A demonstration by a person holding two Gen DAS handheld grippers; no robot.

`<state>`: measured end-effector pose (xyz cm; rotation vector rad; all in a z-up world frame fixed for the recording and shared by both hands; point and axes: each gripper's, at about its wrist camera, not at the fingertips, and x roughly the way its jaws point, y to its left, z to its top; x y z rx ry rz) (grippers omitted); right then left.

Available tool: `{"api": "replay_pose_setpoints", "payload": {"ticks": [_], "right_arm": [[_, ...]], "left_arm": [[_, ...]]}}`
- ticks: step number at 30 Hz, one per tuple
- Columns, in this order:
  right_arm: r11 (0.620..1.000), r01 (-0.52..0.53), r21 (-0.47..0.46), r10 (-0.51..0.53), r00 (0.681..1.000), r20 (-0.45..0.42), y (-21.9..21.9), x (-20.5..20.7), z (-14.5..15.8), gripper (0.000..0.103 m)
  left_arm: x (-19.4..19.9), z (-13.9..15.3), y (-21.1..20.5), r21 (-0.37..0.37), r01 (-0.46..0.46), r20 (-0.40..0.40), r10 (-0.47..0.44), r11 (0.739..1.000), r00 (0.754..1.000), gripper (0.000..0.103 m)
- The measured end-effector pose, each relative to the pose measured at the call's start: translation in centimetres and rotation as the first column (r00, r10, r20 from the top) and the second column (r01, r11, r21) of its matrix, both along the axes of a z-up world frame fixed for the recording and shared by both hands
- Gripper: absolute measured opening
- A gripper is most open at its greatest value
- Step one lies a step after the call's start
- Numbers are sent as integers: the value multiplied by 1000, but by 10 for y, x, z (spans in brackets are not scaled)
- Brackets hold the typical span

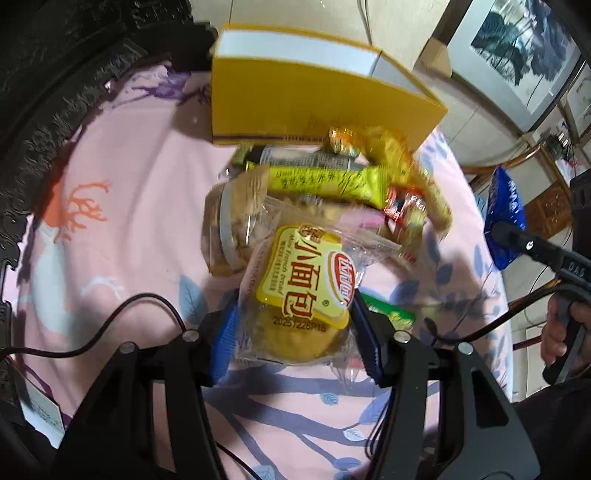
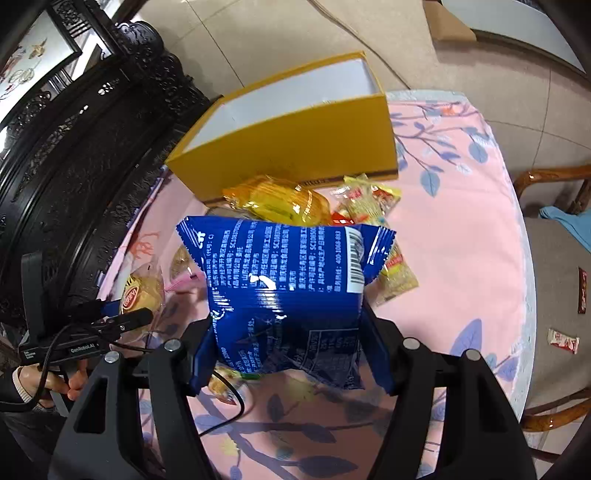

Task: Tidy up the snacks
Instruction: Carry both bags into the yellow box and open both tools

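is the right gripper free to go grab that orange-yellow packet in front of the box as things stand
Probably not yet. The right gripper is already shut on the blue bag, so its jaws are full. The orange-yellow packet itself lies uncovered before the yellow box; dropping the bag first would free the way.

Even, soft daylight, with faint shadows on the worktop (image 1: 122, 258). The left view's snack pile (image 1: 332, 184) is motion-blurred. Fisheye bending warps both views' edges.

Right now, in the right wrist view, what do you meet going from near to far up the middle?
Right claw → blue bag it grips → yellow wrapped snack → yellow box → floor.
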<state>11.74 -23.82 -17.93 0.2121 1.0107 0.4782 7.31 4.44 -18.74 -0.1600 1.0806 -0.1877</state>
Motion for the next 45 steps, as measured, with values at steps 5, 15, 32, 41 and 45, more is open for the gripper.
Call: {"api": "replay_pose_setpoints", "payload": {"ticks": [5,15,32,41,45], "right_arm": [[1000,-20,11,20,999,48,6,6,20,68],[999,-9,38,-1,970,244,14,58,91,68],[999,43,20,-47,889,455,36,150,163,68],[998,69,-13,-57,905,421,48,190,142,68],[996,79,-34,-58,914,402,53,204,130,73]], "left_arm": [[9,41,2,-43,-11,94,15,999,995,57],[76,121,3,-101,-55,296,82,993,952,57],[174,208,-23,-67,-67,496,91,996,864,58],[228,178,-18,-28,-155,410,153,988,899,58],[237,168,-16,-5,-176,393,164,984,905,61]]}}
